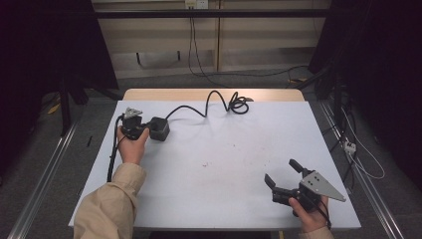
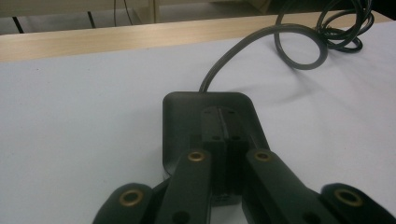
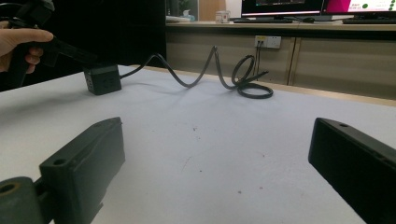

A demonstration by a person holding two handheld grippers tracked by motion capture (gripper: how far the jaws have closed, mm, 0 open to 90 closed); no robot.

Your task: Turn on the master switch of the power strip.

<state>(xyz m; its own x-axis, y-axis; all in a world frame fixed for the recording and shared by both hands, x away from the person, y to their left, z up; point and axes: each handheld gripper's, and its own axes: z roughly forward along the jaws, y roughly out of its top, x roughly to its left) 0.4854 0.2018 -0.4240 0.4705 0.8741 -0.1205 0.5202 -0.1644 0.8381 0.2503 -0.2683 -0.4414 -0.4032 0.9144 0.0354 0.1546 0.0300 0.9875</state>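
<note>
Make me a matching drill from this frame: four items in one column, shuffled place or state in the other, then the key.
Items:
1. left gripper
2. right gripper
3. black power adapter
4. coiled cable end

Places or states:
A. fingers wide open, nothing between them, near right of the white table
B. looped by the far edge of the table
C. fingers together, resting on top of the adapter
D. far left of the table, under the left gripper's fingers

Pairs: 1-C, 2-A, 3-D, 4-B
</note>
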